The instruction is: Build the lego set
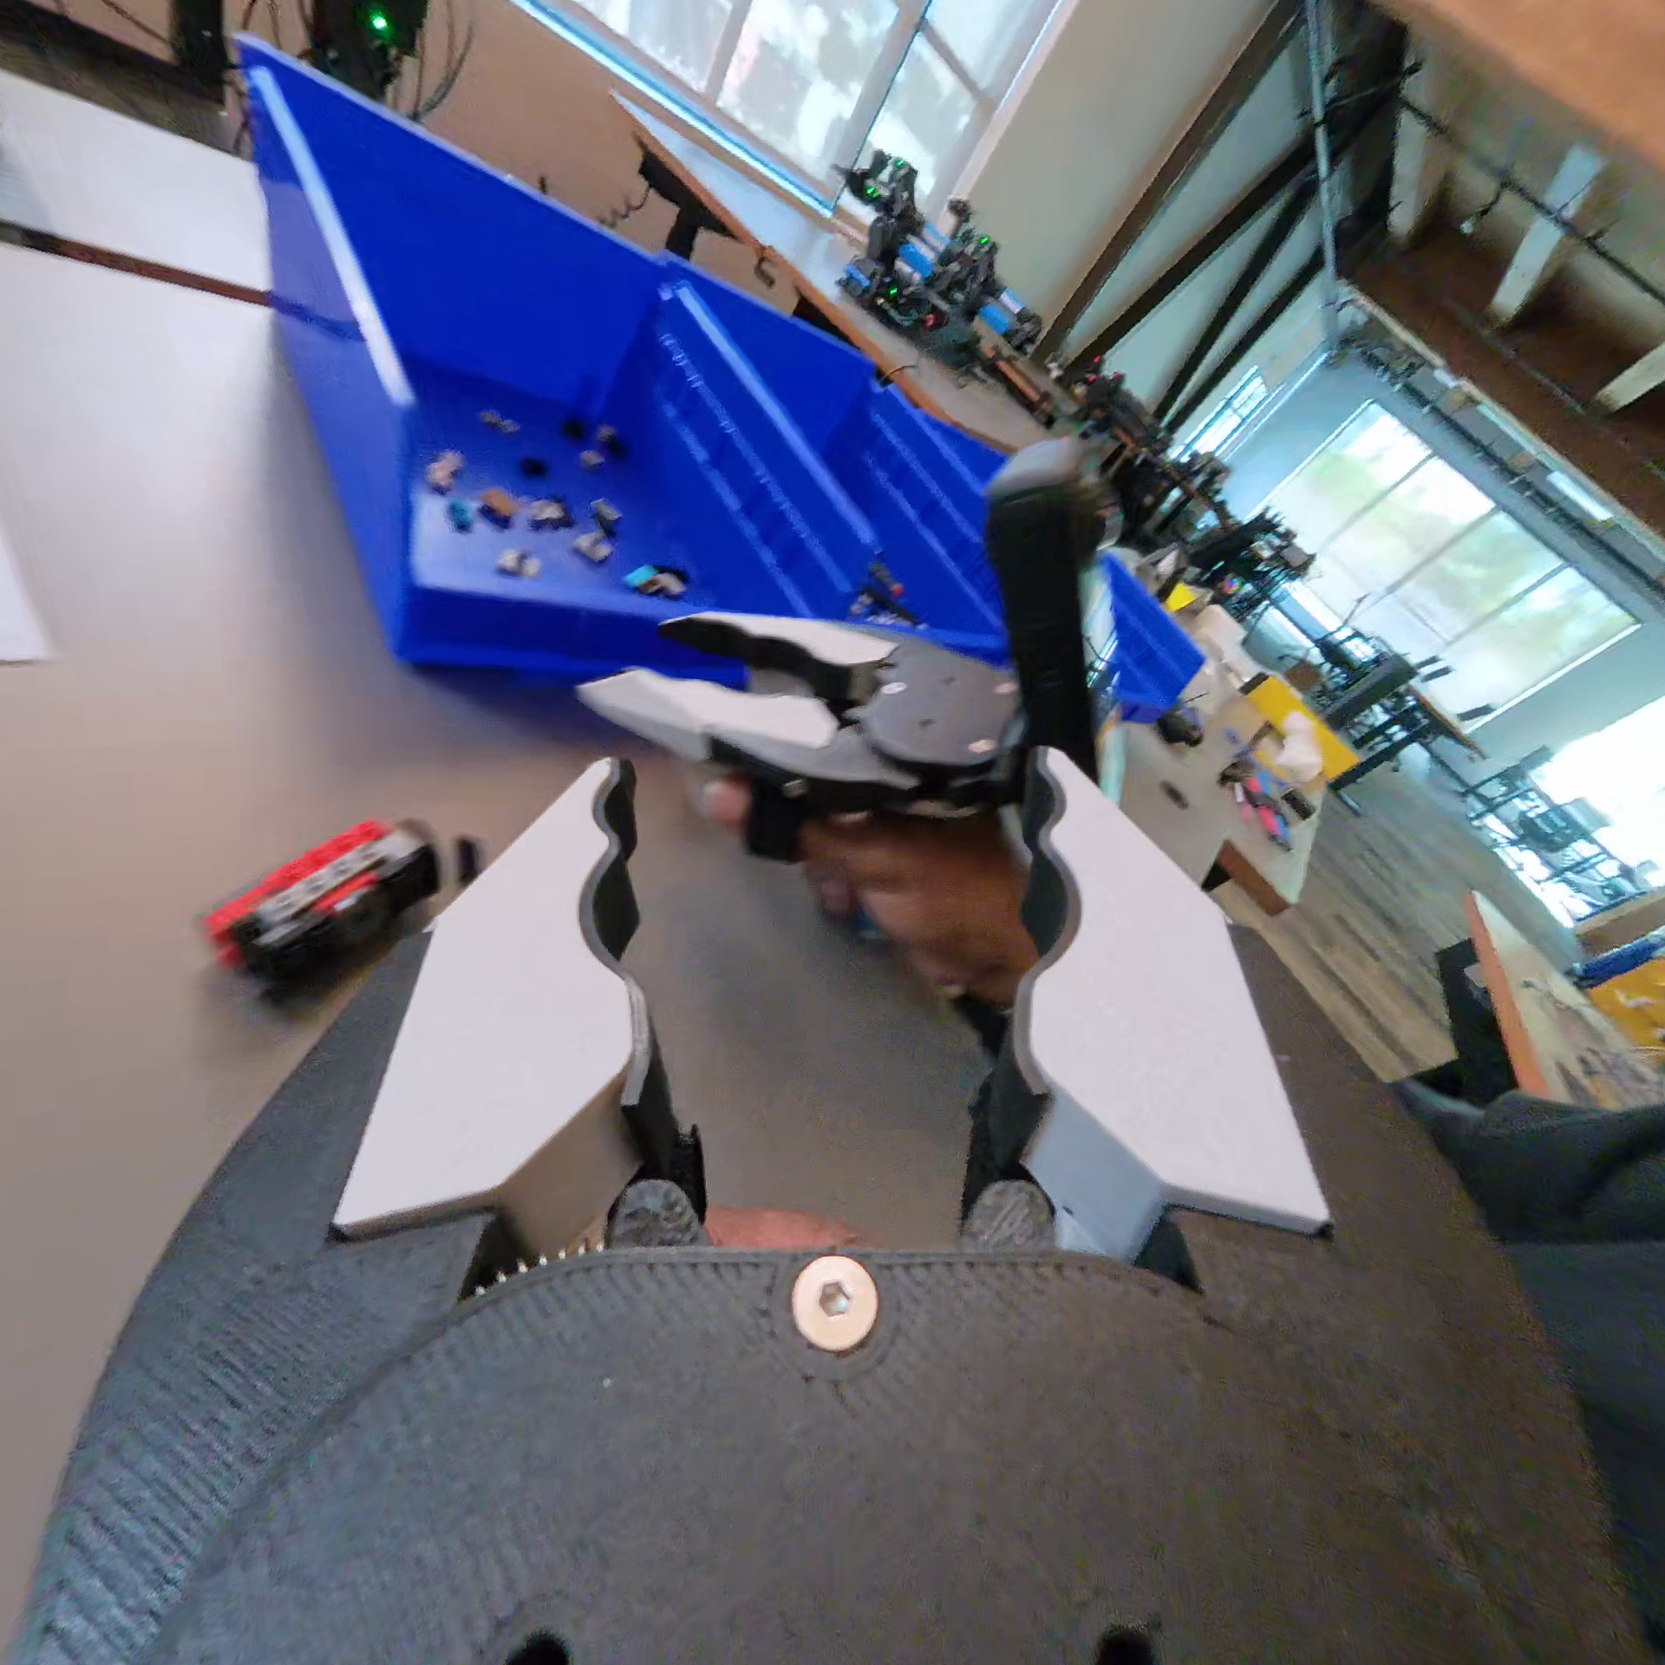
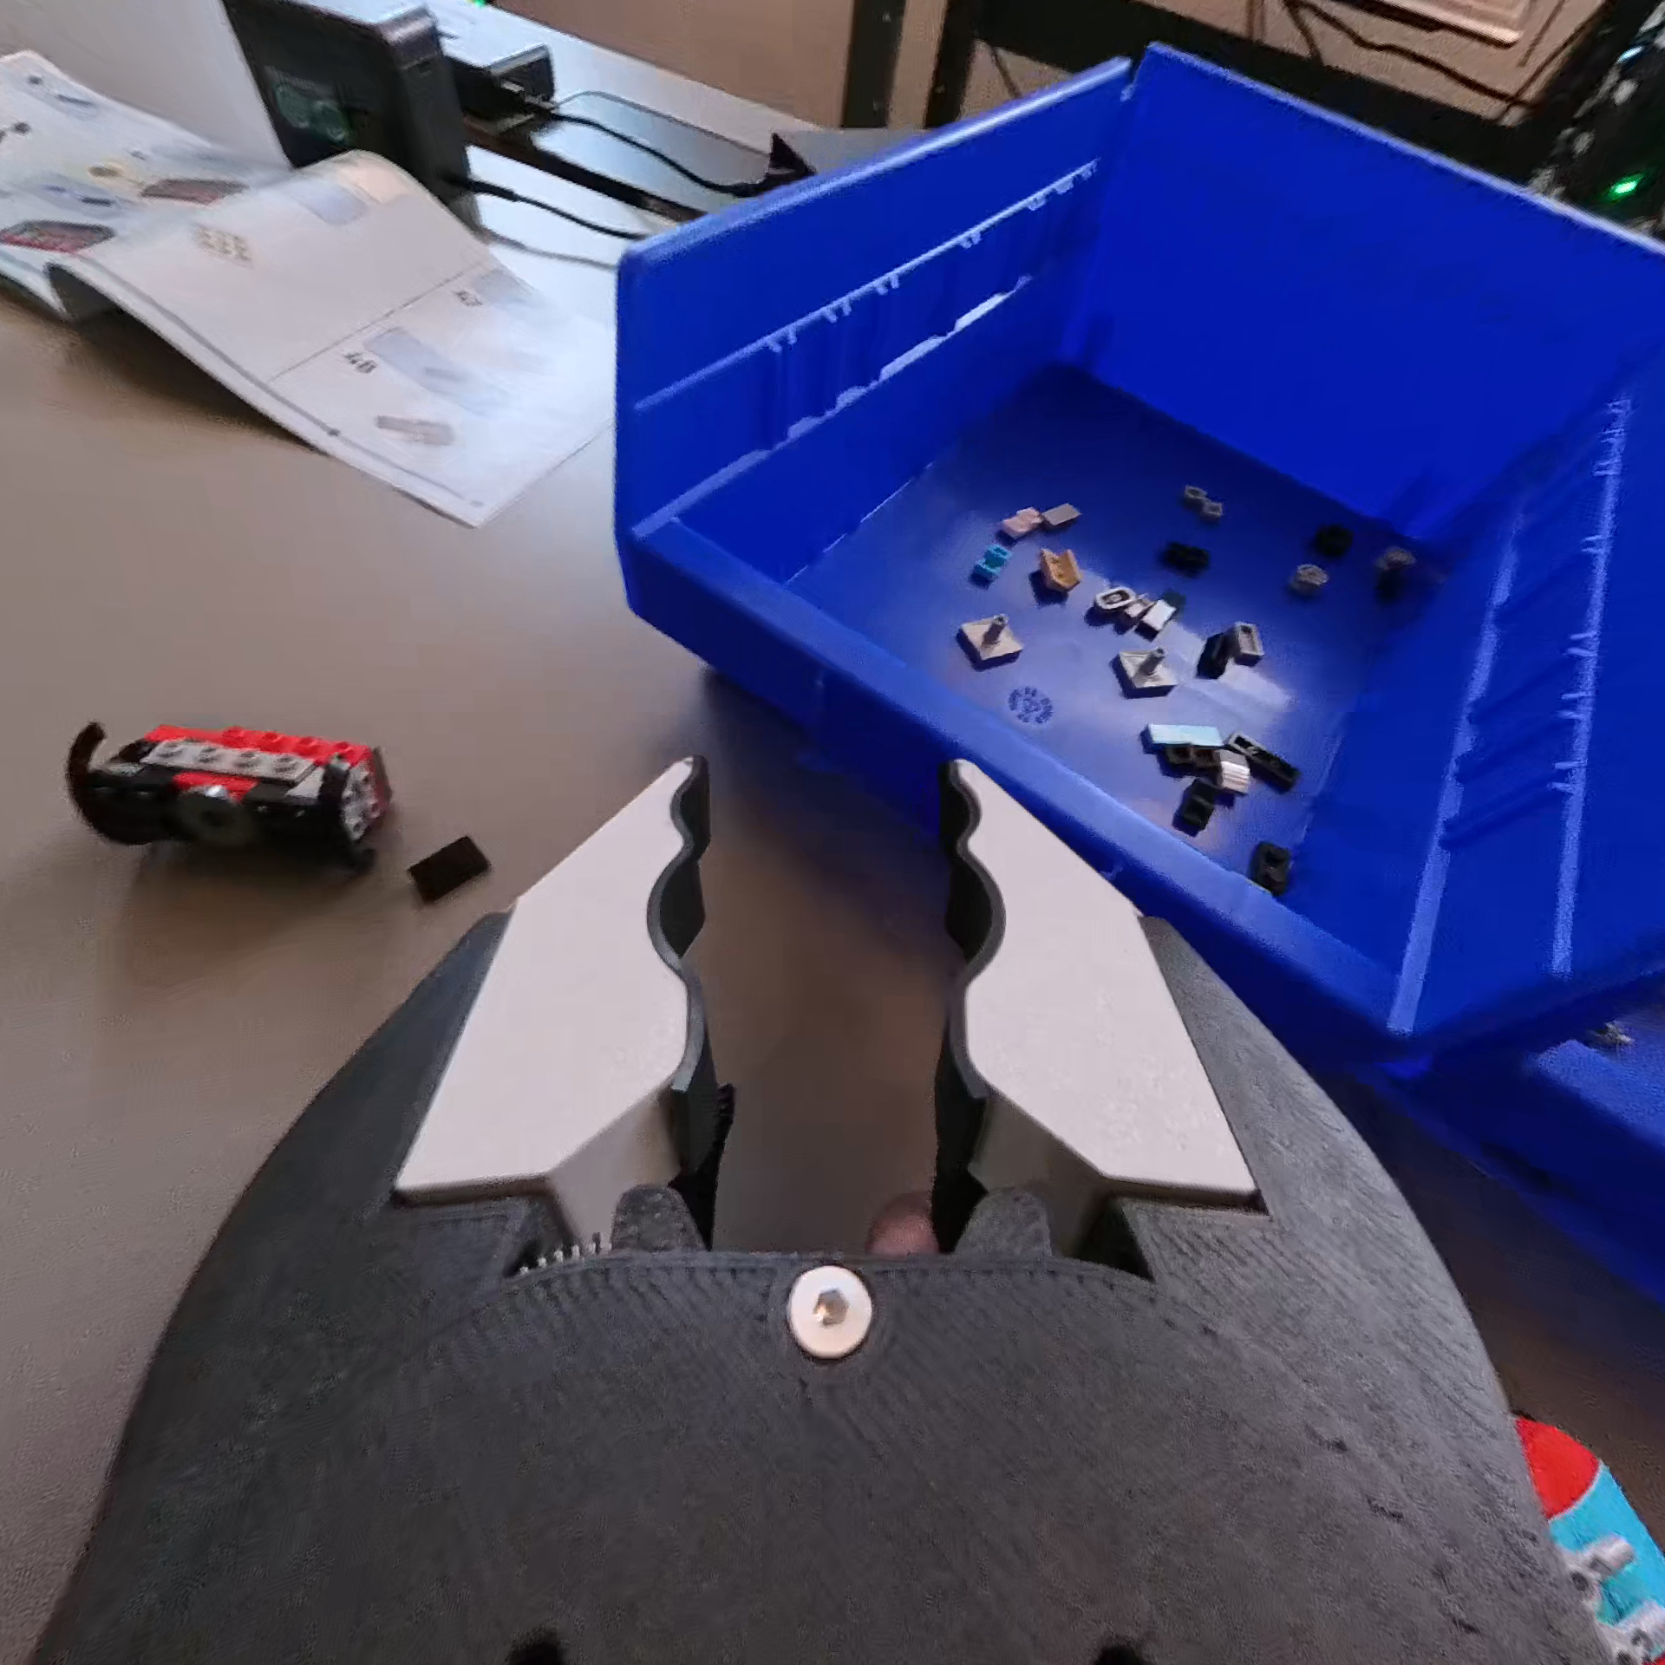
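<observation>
A partly built red and black lego model (image 2: 230, 788) lies on the brown table, with a small black tile (image 2: 448, 867) just right of it. The model also shows in the left wrist view (image 1: 324, 892), to the left of my left gripper (image 1: 829, 784), which is open and empty. My right gripper (image 2: 822, 777) is open and empty, above the table between the model and a blue bin (image 2: 901, 685). The bin holds several small loose lego pieces (image 2: 1171, 631). The right gripper also shows in the left wrist view (image 1: 658, 667), held by a hand in front of the bin (image 1: 504, 631).
An open instruction booklet (image 2: 297, 297) lies at the back left, with a black box and cables (image 2: 360, 90) behind it. A second blue bin (image 2: 1586, 1090) adjoins the first on the right. Workbenches and equipment fill the room beyond. It is some 7 cm from my right tips to the small black tile (image 2: 448, 867).
</observation>
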Demonstrator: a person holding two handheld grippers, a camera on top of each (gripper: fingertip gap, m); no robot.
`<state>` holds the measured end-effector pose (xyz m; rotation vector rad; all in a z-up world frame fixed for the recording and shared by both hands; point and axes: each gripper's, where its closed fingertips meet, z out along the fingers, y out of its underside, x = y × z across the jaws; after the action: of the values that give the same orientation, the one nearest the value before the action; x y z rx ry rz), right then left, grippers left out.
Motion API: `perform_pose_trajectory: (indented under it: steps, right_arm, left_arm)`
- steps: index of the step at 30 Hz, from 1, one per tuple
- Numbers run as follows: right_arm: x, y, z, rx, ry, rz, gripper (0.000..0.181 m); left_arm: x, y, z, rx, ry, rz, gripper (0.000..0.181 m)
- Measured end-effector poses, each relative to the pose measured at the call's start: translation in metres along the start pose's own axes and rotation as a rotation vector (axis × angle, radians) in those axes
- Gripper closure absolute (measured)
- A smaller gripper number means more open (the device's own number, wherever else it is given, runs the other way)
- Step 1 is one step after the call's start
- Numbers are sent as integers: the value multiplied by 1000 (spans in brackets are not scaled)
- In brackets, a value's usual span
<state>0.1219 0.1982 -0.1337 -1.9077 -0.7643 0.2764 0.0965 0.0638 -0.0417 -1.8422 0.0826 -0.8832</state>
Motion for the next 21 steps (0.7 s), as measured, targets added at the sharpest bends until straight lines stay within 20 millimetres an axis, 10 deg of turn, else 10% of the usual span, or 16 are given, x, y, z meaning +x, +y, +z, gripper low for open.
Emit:
perform_pose_trajectory:
  steps: [5,21]
  right_arm:
    - [1,-1,4,-8,64,-52,131]
    - [-2,2,6,-24,92,-105,127]
  left_arm:
    - [37,6,30,-60,-31,65,90]
    - [33,34,51,-152,-156,118,86]
